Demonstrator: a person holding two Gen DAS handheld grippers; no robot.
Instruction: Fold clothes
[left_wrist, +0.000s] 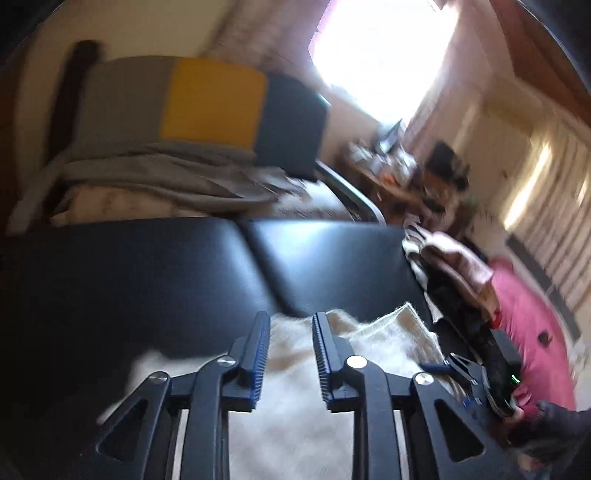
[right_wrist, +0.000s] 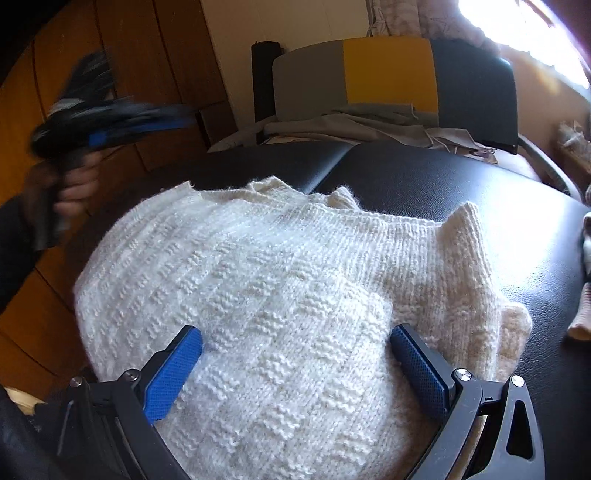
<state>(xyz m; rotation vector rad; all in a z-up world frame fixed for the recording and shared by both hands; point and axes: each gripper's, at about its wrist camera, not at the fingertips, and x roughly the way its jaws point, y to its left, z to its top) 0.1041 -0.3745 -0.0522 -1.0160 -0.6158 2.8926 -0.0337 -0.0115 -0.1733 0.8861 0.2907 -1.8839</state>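
A cream knitted sweater (right_wrist: 280, 280) lies bunched on the black padded table (right_wrist: 461, 192). My right gripper (right_wrist: 295, 336) hovers low over its near part, jaws wide open, blue pads (right_wrist: 173, 365) on either side of the knit and gripping nothing. My left gripper (left_wrist: 291, 325) is raised above the sweater (left_wrist: 295, 406), its fingers (left_wrist: 258, 350) apart with nothing between them. In the right wrist view the left gripper (right_wrist: 122, 118) appears blurred at the upper left, held in a hand (right_wrist: 74, 184). At the right edge of the left wrist view is the right gripper (left_wrist: 461, 365).
Behind the table stands a chair with a grey, yellow and dark blue back (right_wrist: 391, 74), grey cloth (right_wrist: 351, 125) heaped on its seat. More clothes (left_wrist: 454, 258) are piled at the table's right edge, above a pink rug (left_wrist: 528, 325). Wooden panelling (right_wrist: 55, 314) runs along the left.
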